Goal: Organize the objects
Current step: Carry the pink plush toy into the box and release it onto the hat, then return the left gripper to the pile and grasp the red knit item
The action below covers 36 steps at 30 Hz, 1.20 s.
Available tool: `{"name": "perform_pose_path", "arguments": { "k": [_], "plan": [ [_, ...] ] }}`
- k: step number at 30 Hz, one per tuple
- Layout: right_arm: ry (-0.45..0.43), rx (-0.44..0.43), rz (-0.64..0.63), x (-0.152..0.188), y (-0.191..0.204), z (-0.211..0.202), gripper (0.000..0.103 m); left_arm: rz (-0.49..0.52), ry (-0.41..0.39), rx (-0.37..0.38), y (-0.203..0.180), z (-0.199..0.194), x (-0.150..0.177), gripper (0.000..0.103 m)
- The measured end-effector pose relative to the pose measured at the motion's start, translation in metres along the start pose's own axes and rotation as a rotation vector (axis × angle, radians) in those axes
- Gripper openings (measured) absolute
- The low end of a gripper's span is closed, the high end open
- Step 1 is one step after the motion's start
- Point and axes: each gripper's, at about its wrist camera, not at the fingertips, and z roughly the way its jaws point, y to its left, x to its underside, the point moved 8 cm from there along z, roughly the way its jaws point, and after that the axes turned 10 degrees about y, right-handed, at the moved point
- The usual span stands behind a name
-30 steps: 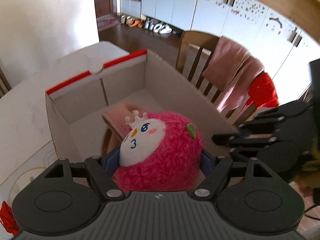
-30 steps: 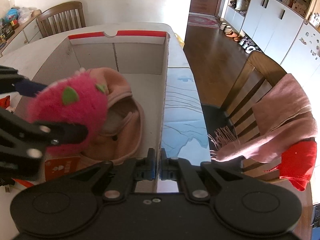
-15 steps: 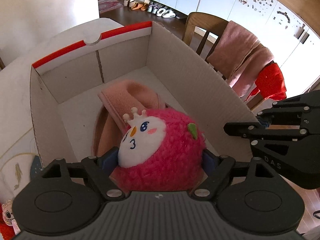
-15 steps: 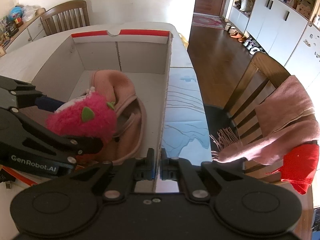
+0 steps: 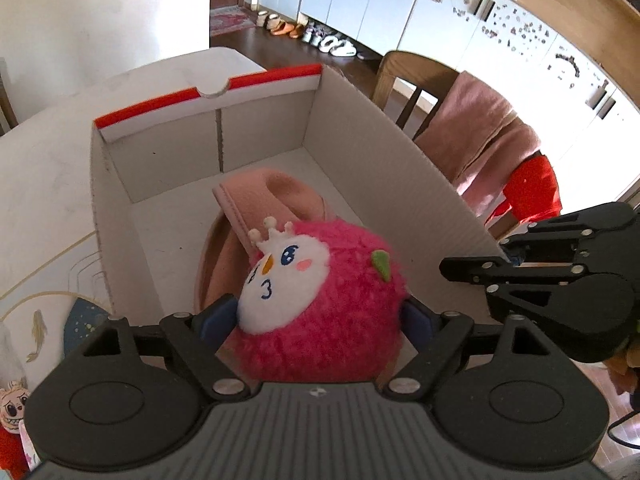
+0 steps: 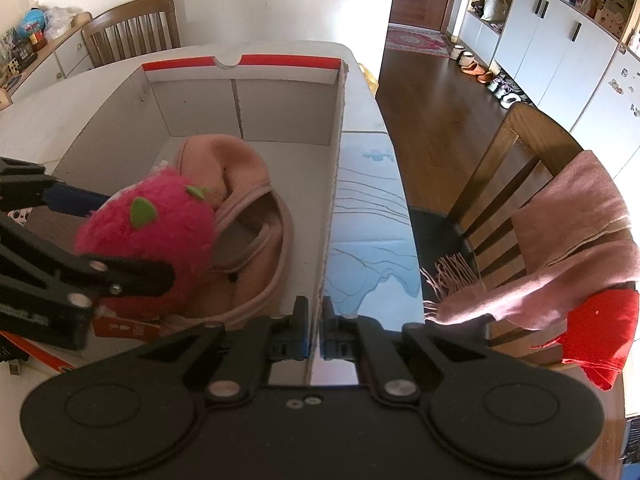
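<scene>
A pink plush toy (image 5: 320,300) with a white face and small crown hangs just inside the near end of an open cardboard box (image 5: 380,160), over a pink hat (image 5: 260,188) lying on the box floor. My left gripper (image 5: 316,318) has its blue pads against both sides of the plush, jaws wide. In the right wrist view the plush (image 6: 152,224) sits between the left gripper's (image 6: 100,236) fingers beside the hat (image 6: 240,168). My right gripper (image 6: 316,320) is shut on the top edge of the box's (image 6: 280,116) right wall; in the left wrist view this right gripper (image 5: 504,258) is at the near corner.
The box stands on a white table (image 5: 40,180) with a blue mat (image 6: 368,220) along its right side. A wooden chair draped with a pink scarf (image 6: 560,240) and red cloth stands to the right. A small doll (image 5: 12,404) and an orange pack (image 6: 124,326) lie near the box.
The left gripper has carried the plush a little lower and further into the box, closer to the hat, with a slight roll. The right gripper has stayed on the box wall.
</scene>
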Motion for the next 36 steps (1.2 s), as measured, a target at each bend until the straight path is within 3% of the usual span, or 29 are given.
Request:
{"name": "perform_pose_path", "arguments": {
  "k": [12,21,30,36],
  "plan": [
    [0.007,0.013,-0.001,0.002,0.002,0.001,0.004,-0.036,-0.114,0.038,0.007,-0.056,0.002,0.086],
    [0.012,0.023,-0.007,0.001,0.003,0.001,0.004,-0.073,-0.174,0.014,0.034,-0.096,0.019,0.086],
    [0.018,0.036,0.0,0.001,0.003,0.0,0.004,-0.16,-0.196,-0.075,0.095,-0.123,0.048,0.086],
    [0.022,0.047,0.0,0.001,0.003,-0.001,0.004,-0.238,-0.176,-0.178,0.149,-0.128,0.076,0.086]
  ]
}}
